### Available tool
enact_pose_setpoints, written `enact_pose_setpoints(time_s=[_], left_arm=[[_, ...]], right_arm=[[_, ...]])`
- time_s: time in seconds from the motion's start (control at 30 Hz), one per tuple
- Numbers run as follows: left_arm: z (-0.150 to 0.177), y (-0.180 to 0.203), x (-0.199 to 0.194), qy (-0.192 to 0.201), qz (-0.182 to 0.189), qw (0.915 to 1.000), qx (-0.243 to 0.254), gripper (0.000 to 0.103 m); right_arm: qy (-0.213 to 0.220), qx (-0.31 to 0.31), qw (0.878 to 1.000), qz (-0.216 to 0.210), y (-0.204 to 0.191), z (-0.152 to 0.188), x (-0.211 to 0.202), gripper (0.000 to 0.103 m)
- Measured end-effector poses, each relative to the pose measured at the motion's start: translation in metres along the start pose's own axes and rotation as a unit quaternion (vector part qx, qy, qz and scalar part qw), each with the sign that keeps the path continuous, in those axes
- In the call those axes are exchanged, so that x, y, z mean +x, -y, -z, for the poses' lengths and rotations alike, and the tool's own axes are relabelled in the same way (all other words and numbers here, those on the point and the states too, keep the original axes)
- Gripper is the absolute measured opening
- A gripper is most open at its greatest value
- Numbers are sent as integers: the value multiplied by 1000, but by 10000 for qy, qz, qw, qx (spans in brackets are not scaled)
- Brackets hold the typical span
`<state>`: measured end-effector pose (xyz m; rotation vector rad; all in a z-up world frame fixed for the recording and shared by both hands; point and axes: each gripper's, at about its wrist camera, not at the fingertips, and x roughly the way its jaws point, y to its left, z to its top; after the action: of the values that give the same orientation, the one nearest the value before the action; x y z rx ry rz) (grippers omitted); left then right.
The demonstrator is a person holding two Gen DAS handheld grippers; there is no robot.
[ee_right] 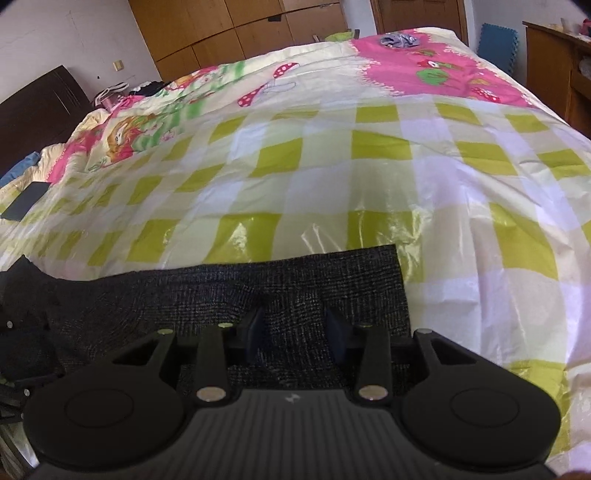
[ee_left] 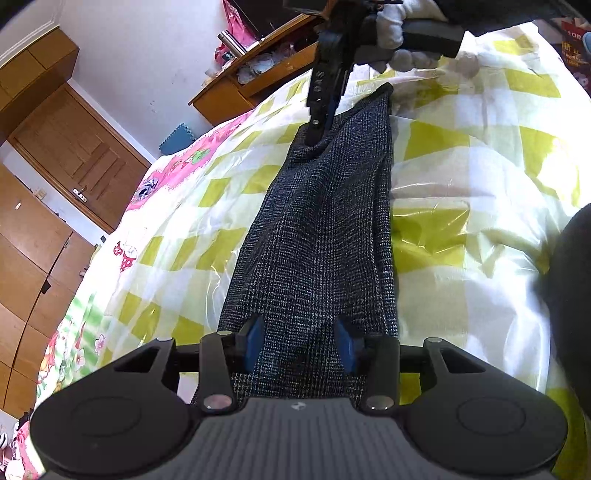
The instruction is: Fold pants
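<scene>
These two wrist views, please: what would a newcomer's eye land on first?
First, the dark checked pants, stretched in a long strip across the bed. Next, the glossy green-and-white checked bedspread beneath, with a pink cartoon print at its far end. Then the two tools: the left tool grips the strip's near end, the right tool its other end.

green-and-white checked bedspread (ee_right: 332, 177) with pink cartoon print (ee_right: 424, 70), wooden wardrobe (ee_right: 236, 29), wooden door (ee_left: 77, 147), wooden desk (ee_left: 255, 77), steel flask (ee_left: 229, 43), blue foam mat (ee_right: 496, 46), dark headboard (ee_right: 37, 107)
</scene>
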<state>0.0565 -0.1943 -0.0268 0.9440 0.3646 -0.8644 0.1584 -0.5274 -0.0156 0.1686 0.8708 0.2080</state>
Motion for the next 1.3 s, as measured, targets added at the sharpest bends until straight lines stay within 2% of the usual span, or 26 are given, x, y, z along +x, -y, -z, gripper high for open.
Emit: enact_pose_setpoints(time_s=[0.1, 0.13, 0.23, 0.27, 0.3, 0.33, 0.47, 0.53, 0.63, 0.73, 0.8, 0.9, 0.97, 1.0, 1.03, 1.13, 1.23, 1.3], left_arm=[[-1, 0, 1, 15, -21, 10000, 3, 56], [-1, 0, 1, 20, -21, 10000, -5, 56], [-1, 0, 2, 22, -26, 10000, 16, 56], [-1, 0, 2, 18, -26, 10000, 20, 56], [-1, 1, 3, 16, -31, 10000, 26, 56], [-1, 2, 3, 18, -41, 10000, 29, 56], [0, 3, 2, 31, -75, 10000, 21, 56], [0, 3, 1, 46, -86, 9999, 21, 56], [0, 1, 1, 94, -94, 9999, -33, 56], [-2, 0, 1, 176, -119, 9998, -45, 56], [-5, -1, 3, 241, -165, 9996, -60, 56], [-10, -3, 10, 241, -158, 9995, -144, 56], [-8, 2, 18, 147, -151, 9998, -4, 57], [-6, 5, 19, 179, -228, 9995, 114, 58], [-6, 7, 18, 205, -277, 9992, 188, 58], [-5, 4, 12, 198, -286, 9993, 129, 60], [-1, -3, 0, 190, -377, 9991, -10, 61], [5, -7, -9, 174, -489, 9985, -166, 62]], right_arm=[[79, 158, 9996, 206, 10, 4, -2, 34], [89, 221, 9995, 216, 10, 4, -1, 38], [71, -97, 9993, 352, -10, 9, 7, 39], [23, -373, 9982, 459, -20, 10, 10, 38], [-12, -570, 9964, 635, -27, 10, 12, 31], [-57, -518, 9965, 652, -29, 8, 11, 21], [-176, -381, 9968, 682, -33, 3, 8, 16], [22, -182, 9970, 751, -31, 0, -3, 13], [578, 107, 9930, 1023, -26, -8, -29, 11], [941, 438, 9870, 1231, -12, -15, -46, 11], [954, 560, 9850, 1322, -6, -18, -41, 11], [776, 649, 9838, 1477, -1, -16, -11, 11], [353, 556, 9850, 1596, 1, -12, 17, 13], [431, 597, 9837, 1642, 1, -10, 20, 15], [506, 669, 9829, 1639, -1, -10, 18, 19], [749, 786, 9798, 1681, 1, -11, -2, 21], [1075, 794, 9725, 1910, -11, -5, -33, 24], [1190, 536, 9784, 1603, -34, 5, -45, 23]])
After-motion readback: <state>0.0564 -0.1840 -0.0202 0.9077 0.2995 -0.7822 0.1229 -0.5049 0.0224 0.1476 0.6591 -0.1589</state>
